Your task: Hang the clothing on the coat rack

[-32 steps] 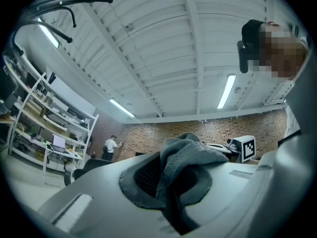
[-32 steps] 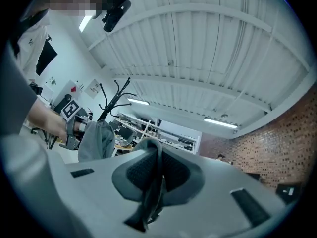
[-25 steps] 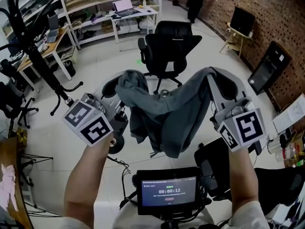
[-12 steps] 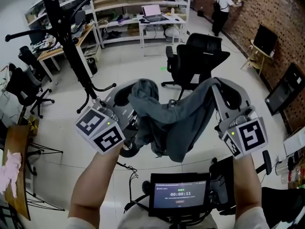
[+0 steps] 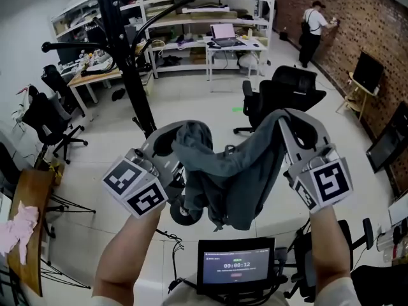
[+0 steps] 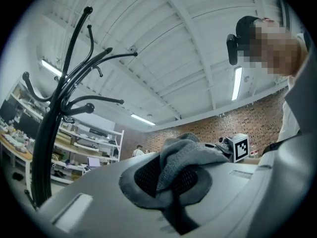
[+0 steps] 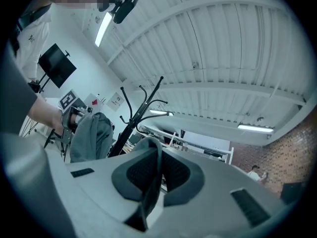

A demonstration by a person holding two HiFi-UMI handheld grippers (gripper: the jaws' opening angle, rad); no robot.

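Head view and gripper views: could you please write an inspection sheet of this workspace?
Surface: pale floor, garment held above it.
Job's things: grey garment stretched between both grippers; black coat rack upright ahead-left, visible hooks bare.
Clutter: black office chair; pink cloth on wooden table.
Grippers: left gripper and right gripper, jaws shut on garment.
Cables: thin dark cable by the screen.
Surroundings: shelves, laptop, person at brick wall.
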